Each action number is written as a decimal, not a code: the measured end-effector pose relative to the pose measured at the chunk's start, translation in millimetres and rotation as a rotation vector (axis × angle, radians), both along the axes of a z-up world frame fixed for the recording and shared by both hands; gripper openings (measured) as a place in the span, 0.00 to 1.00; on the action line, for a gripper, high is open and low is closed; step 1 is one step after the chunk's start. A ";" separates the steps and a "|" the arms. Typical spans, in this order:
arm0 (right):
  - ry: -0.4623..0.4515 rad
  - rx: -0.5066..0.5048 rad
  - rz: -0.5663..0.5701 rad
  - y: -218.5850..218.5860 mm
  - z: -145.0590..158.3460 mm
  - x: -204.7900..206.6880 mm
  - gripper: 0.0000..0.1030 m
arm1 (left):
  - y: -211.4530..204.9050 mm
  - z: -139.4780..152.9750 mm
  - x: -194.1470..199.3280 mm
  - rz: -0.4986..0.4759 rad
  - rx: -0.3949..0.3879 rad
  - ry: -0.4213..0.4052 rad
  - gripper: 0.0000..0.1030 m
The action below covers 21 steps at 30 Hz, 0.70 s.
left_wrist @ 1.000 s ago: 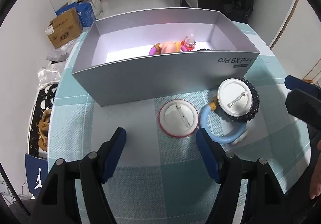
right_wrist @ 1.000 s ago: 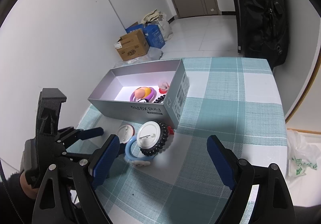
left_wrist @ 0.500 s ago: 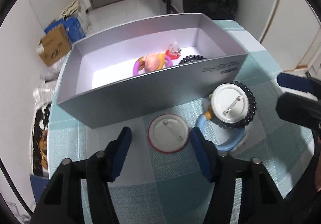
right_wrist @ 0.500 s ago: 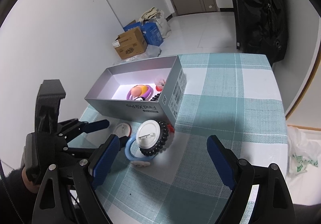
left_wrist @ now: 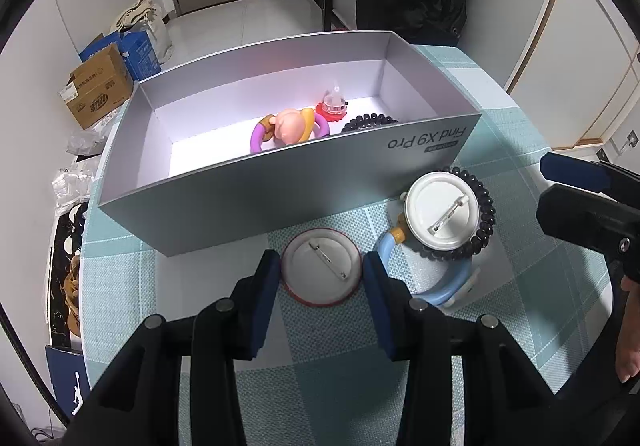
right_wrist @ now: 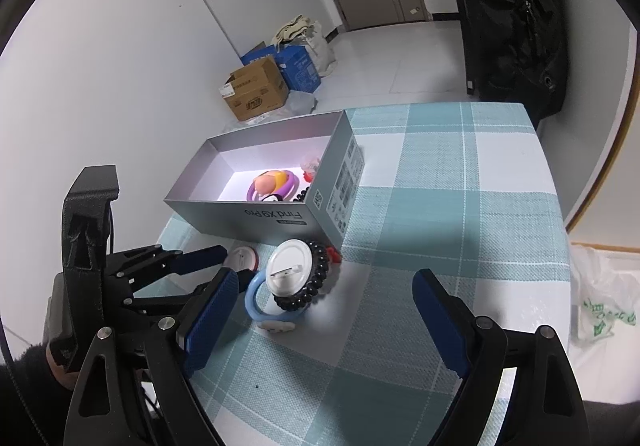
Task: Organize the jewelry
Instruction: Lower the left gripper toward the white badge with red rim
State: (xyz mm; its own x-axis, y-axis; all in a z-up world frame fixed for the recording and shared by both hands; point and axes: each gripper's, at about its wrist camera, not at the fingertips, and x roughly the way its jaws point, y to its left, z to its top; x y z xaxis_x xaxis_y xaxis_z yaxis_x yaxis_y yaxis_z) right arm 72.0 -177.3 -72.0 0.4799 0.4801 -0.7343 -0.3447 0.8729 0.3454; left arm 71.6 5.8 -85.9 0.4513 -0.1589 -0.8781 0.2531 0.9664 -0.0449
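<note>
1. While its jaws were closing, the left tool [left_wrist: 322, 278] had the red-rimmed round pin badge [left_wrist: 321, 265] between its blue pads, the pads at the badge's rim on either side; whether they already pressed it could not be told.
2. The badge lay face down on the bench [left_wrist: 328, 378], showing a white back and metal pin.
3. The right tool [right_wrist: 326, 320] stood wide open, nothing between its ribbed blue pads.
4. Just right of the left tool lay a second white badge [left_wrist: 440, 212], also pin up, on a coil of glossy black beads [left_wrist: 486, 214] and a smooth light-blue ring [left_wrist: 456, 286].
5. Beyond the left tool stood a matte silver cardboard box [left_wrist: 248, 198], printed "Find X9 Pro", upside down from the left wrist.
6. Inside it lay a purple ring with a peach figure [left_wrist: 290, 128] and more black beads [left_wrist: 366, 122].
7. A woven teal-and-white checked cloth covered the bench.
</note>
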 end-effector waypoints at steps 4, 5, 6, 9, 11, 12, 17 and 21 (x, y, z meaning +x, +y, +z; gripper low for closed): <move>-0.002 0.004 0.011 1.0 0.3 -1.2 0.86 | 5.8 0.4 0.9 0.018 -0.029 0.017 0.36; -0.004 0.006 0.018 1.8 0.6 -2.2 0.86 | 7.7 0.7 0.9 0.025 -0.040 0.022 0.36; -0.004 0.010 0.027 2.5 0.8 -3.2 0.86 | 10.3 0.9 0.7 0.034 -0.051 0.028 0.36; -0.005 0.018 0.054 7.2 0.5 -5.5 0.86 | 16.9 1.8 0.2 0.061 -0.075 0.039 0.36; -0.003 0.024 0.070 11.5 -0.6 -6.1 0.86 | 19.0 4.8 -1.5 0.070 -0.086 0.037 0.36; 0.002 0.029 0.078 13.6 -1.7 -5.9 0.86 | 20.6 7.6 -3.0 0.074 -0.097 0.031 0.36; 0.004 0.032 0.099 20.2 -4.8 -6.6 0.85 | 26.4 22.5 -9.3 0.095 -0.136 -0.008 0.36; -0.034 -0.008 0.125 32.4 -4.9 -9.8 0.82 | 31.8 30.7 -9.2 0.118 -0.170 -0.033 0.36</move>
State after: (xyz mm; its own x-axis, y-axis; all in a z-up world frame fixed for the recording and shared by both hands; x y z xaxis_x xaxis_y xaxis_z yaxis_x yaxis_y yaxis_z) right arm 62.1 -144.9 -76.9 0.4409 0.5317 -0.7231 -0.4625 0.8250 0.3247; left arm 62.4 37.6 -55.3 0.5034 -0.2477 -0.8278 0.1429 0.9687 -0.2030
